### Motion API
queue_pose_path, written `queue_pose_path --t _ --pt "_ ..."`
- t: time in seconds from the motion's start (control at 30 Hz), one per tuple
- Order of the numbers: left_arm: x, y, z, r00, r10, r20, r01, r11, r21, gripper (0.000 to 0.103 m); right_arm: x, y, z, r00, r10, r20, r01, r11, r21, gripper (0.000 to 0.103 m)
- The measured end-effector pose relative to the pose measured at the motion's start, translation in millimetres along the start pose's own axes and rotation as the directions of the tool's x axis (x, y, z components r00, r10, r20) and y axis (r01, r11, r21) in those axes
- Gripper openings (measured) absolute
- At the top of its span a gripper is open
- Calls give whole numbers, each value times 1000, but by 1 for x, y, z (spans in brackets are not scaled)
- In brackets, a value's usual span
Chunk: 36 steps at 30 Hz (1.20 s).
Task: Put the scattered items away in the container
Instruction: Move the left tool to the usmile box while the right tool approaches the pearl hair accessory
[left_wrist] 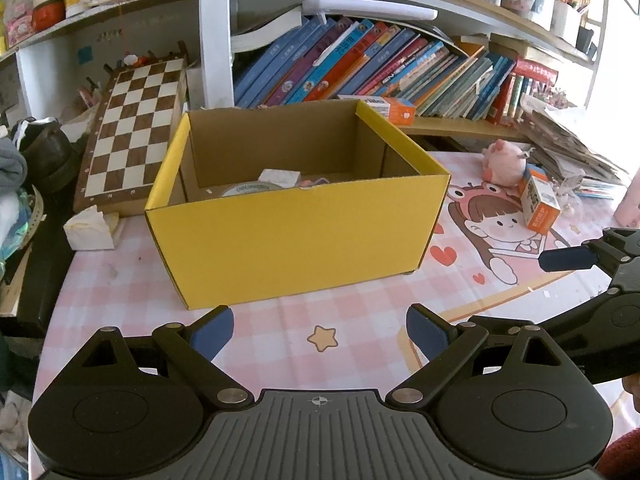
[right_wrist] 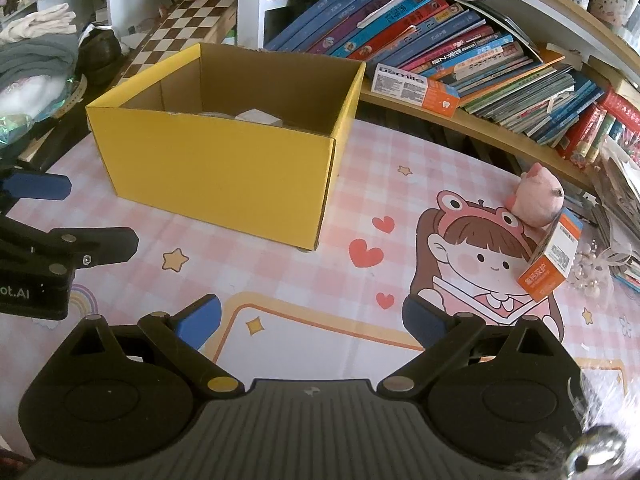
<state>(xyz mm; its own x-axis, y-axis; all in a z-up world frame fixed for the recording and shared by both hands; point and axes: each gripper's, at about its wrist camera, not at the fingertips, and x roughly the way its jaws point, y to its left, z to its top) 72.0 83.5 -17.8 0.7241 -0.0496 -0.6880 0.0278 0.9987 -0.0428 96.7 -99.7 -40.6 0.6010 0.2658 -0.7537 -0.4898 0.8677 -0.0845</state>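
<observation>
1. Right gripper (right_wrist: 310,322): jaws spread wide, nothing between the blue pads, only bare patterned mat beneath; poised low over the near part of the table (right_wrist: 280,280).
2. Left gripper (left_wrist: 320,330): likewise spread and empty, aimed at the near wall of the yellow box (left_wrist: 296,240), pads apart from the cardboard.
3. Yellow box, open-topped, near the table's middle: already partly filled, with a white packet (left_wrist: 280,177) and a round pale item (left_wrist: 250,189) just visible over the near rim.
4. Still out on the table, to the right of the box and well apart from it: orange-and-white carton (right_wrist: 554,258) leaning tilted, with a pink plush toy (right_wrist: 536,200) just behind and touching or nearly touching it; which cannot be told.
5. Further out: crumpled tissue (left_wrist: 90,230) left of the box beside the chessboard (left_wrist: 132,132); another orange-ended carton (right_wrist: 414,88) on the low shelf behind, possibly not part of the clutter.
6. Step in hand, as a judgement: between picks, both grippers free, next item to be chosen.
7. Next move likely calls for: right gripper reaching forward and right to the tilted carton, straddling its narrow faces, closing firmly enough to keep it from slipping, then lifting over the box's tall rim before release. Care needed not to knock the plush off the table edge.
</observation>
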Motion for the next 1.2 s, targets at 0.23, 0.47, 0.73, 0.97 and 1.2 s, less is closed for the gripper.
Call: queue_pose_path --t 0.23,0.47,0.73,0.97,1.2 --pt "1 -8 0 1000 16 -4 -16 1000 -9 95 0 -7 -3 1000 14 0 -14 1000 -2 98" --pt "4 -21 1 1000 25 -17 -25 1000 -8 95 1 -19 -6 1000 28 -3 -28 1000 -1 98" --pt "7 -39 1 999 42 -26 -42 999 -14 95 2 -36 -10 999 45 -4 -45 999 -6 98" --pt "13 -58 5 998 59 -28 -60 998 -21 95 3 -55 -13 998 54 6 -54 998 -12 98" --pt "21 -87 12 998 55 -27 -55 998 5 95 1 -86 -21 999 48 11 -48 999 16 98"
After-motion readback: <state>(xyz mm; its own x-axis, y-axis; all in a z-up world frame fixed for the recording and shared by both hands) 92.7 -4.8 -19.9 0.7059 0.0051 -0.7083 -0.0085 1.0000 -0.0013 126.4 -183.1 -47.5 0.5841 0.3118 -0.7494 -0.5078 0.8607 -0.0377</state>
